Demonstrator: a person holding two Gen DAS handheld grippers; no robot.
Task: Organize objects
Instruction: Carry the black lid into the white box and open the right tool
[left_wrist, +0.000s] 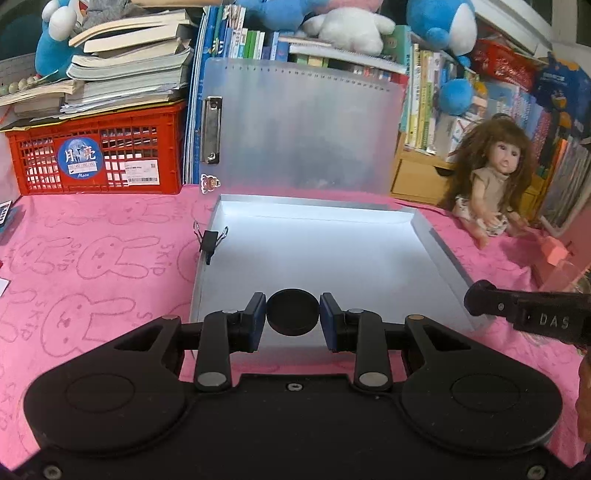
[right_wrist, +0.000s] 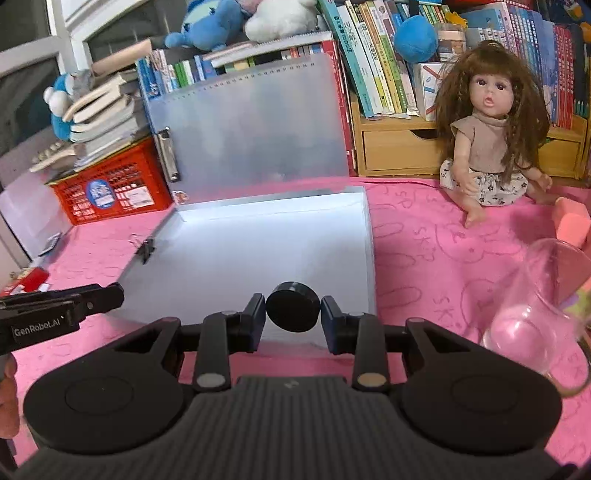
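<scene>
An open translucent file box lies on the pink bunny cloth, its lid standing upright behind; it also shows in the right wrist view. My left gripper is shut on a black round disc over the box's near edge. My right gripper is shut on a second black round disc over the box's near right corner. A black binder clip is clipped on the box's left wall.
A red crate under stacked books stands at the back left. A long-haired doll sits at the back right before a bookshelf. A clear glass and a pink block lie to the right. Plush toys top the books.
</scene>
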